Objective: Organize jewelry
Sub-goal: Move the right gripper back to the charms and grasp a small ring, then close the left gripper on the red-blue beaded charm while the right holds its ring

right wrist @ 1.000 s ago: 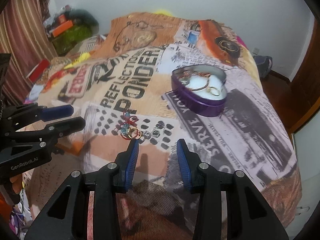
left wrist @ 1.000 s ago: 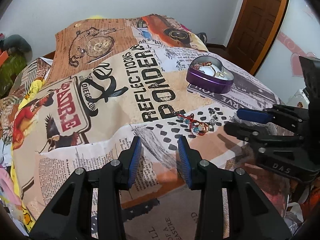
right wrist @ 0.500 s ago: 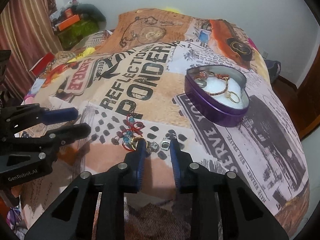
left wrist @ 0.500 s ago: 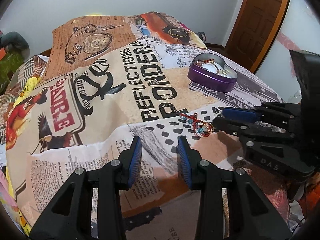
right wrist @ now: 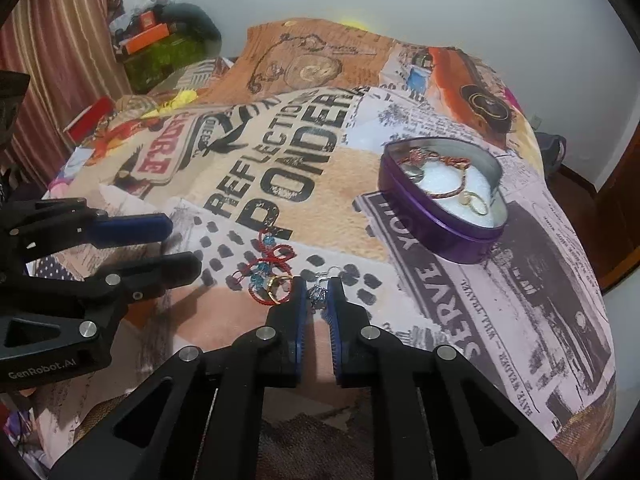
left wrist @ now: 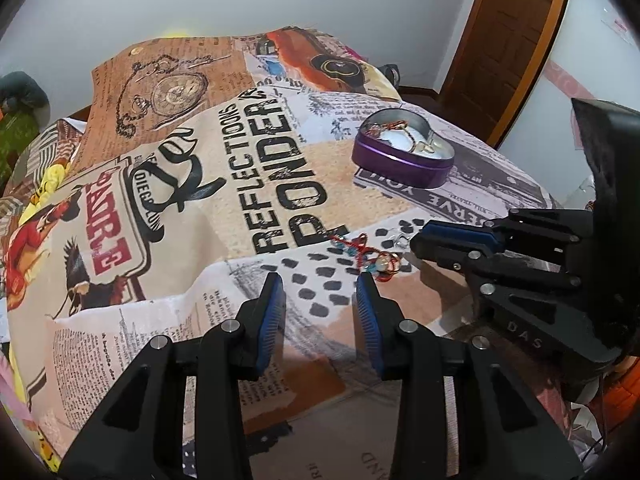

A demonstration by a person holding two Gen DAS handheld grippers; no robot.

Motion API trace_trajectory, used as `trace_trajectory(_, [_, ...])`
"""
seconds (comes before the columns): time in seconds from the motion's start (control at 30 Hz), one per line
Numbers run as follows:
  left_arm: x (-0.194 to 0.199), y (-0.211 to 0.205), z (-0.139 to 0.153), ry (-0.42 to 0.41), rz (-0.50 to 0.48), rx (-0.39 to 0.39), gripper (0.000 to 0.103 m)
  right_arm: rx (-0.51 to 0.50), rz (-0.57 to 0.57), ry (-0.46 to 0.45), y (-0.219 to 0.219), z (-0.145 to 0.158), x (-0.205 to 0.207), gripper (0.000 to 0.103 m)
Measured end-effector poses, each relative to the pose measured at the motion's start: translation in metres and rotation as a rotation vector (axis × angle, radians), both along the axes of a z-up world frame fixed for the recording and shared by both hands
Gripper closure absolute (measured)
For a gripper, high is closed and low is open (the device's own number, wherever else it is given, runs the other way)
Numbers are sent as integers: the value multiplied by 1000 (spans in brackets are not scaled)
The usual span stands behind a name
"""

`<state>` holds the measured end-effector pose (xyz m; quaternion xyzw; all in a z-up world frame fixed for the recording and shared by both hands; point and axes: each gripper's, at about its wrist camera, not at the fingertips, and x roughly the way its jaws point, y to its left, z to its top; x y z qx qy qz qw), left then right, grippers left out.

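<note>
A purple heart-shaped tin (right wrist: pixel 440 224) lies open on the printed bedspread, holding a braided bracelet and rings; it also shows in the left wrist view (left wrist: pixel 402 160). Loose jewelry lies nearer: a red cord bracelet with blue beads (right wrist: pixel 268 262), a gold ring (right wrist: pixel 276 286) and silver earrings (right wrist: pixel 318 290). My right gripper (right wrist: pixel 318 294) has its jaws closed narrowly around a silver earring on the cloth. My left gripper (left wrist: pixel 320 296) is open and empty, just left of the red bracelet (left wrist: pixel 362 254).
The patterned bedspread (left wrist: pixel 240 184) covers the bed. Clutter and a green bag (right wrist: pixel 168 52) sit at the far left by a striped curtain. A wooden door (left wrist: pixel 516 40) stands at the right.
My right gripper moved forward to the loose jewelry and narrowed its jaws around the silver earring. My left gripper stayed open and shifted slightly.
</note>
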<state>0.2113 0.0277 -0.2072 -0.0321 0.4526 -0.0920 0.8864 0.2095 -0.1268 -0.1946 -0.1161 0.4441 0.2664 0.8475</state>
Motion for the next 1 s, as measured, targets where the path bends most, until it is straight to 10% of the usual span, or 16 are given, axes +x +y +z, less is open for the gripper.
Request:
trace_trajectory(0.77, [31,-25,-20,56,8,28,67,74,-126,-3,-61,3,1,94])
trace_trajectory(1.0, [40,-27,-25,65,-9,11,89,91,-124,5,-62,1,1,94])
